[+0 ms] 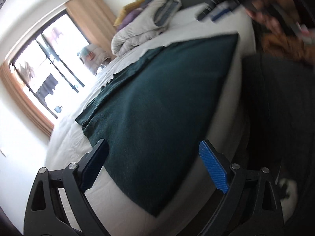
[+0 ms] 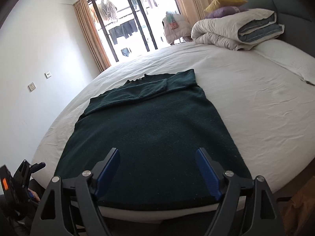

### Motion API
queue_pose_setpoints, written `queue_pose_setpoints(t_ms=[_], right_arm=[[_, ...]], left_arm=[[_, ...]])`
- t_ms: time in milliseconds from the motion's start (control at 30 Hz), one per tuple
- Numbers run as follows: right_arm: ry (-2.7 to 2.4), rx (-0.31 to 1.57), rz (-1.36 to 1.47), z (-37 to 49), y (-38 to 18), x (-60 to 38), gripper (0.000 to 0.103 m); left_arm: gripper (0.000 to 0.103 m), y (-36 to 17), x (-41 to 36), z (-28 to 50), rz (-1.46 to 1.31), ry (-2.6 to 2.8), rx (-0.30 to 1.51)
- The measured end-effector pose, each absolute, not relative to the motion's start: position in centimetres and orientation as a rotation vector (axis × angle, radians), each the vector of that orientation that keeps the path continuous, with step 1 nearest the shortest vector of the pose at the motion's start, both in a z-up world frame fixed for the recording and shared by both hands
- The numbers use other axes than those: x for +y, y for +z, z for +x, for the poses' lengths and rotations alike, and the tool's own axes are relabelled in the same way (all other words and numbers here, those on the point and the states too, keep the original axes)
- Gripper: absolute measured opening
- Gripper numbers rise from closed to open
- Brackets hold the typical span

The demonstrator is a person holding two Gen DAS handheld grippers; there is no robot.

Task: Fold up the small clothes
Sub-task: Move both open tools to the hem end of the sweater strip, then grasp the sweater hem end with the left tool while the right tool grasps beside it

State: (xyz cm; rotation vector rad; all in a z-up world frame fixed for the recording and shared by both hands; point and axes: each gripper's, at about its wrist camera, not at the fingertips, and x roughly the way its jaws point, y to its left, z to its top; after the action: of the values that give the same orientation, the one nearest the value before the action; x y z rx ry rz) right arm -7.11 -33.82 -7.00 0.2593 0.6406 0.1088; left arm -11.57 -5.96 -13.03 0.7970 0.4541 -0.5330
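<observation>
Nearest in the right wrist view, the right tongs (image 2: 157, 169) stand wide open with nothing between their ribbed blue pads (image 2: 206, 174); they hang over the near hem of the dark green knitted sweater (image 2: 149, 129). The left tongs (image 1: 155, 165) are also spread wide and empty, above a corner of the same sweater (image 1: 167, 102); this view is tilted and blurred. No earlier picture is given, so only the open state can be told.

The sweater lies flat on the white sheeted bed (image 2: 256, 102), near its front edge, with a fuzzy, woolly surface. Its body makes a long rectangle, and one sleeve (image 2: 145, 90) is folded across the chest below the collar.

At the lower left of the right wrist view, the other black gripper frame (image 2: 25, 171) is partly cut off by the picture border.

Farther back, a rolled pale grey quilt (image 2: 232, 31) lies by the dark headboard (image 2: 291, 4), with a purple pillow (image 2: 222, 11) and a yellow pillow (image 2: 224, 2) behind it. Beige curtains (image 2: 88, 33) frame the glass balcony door (image 2: 130, 19), where hanging clothes are overexposed and hard to make out. In the left wrist view, a person at the upper right is too blurred to describe.
</observation>
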Motion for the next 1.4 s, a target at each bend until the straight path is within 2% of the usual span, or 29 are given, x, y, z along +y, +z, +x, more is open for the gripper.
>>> queue_pose_setpoints(t_ms=[233, 533, 667, 800, 900, 967, 1033, 1233, 1267, 1400], right_arm=[[0.106, 0.629, 0.272, -7.6, -6.6, -33.2, 0.081], [0.104, 0.64, 0.311, -7.4, -6.7, -33.5, 0.081], [0.104, 0.645, 0.316, -7.4, -6.8, -33.4, 0.081], [0.102, 0.64, 0.311, -7.5, -6.8, -33.4, 0.08], [0.105, 0.635, 0.305, -7.5, -6.8, -33.4, 0.079], [0.103, 0.635, 0.297, -7.5, -6.9, -33.3, 0.079], [0.104, 0.638, 0.287, -7.5, -6.9, -33.2, 0.079], [0.098, 0.638, 0.207, -7.6, -6.5, -32.4, 0.076], [0.092, 0.636, 0.17, -7.7, -6.3, -32.2, 0.076], [0.057, 0.619, -0.032, -9.0, -5.6, -31.5, 0.075]], left_arm=[[0.094, -18.2, -6.0, -15.2, 1.113, -0.415, 0.321], [0.094, -20.1, -4.1, -13.5, 1.225, -0.288, 0.246], [0.094, -21.5, -3.9, -14.3, 1.31, -0.274, 0.152], [0.092, -21.4, -3.5, -13.7, 1.281, -0.271, 0.158], [0.075, -21.1, -3.2, -13.2, 1.285, -0.268, 0.141], [0.053, -21.0, -3.3, -12.0, 1.288, -0.254, 0.123], [0.042, -20.8, -3.3, -11.3, 1.278, -0.239, 0.119], [0.031, -20.3, -3.3, -10.5, 1.235, -0.316, 0.187], [0.025, -19.8, -3.4, -10.6, 1.208, -0.344, 0.208], [0.012, -18.3, -3.5, -9.3, 1.061, -0.409, 0.343]])
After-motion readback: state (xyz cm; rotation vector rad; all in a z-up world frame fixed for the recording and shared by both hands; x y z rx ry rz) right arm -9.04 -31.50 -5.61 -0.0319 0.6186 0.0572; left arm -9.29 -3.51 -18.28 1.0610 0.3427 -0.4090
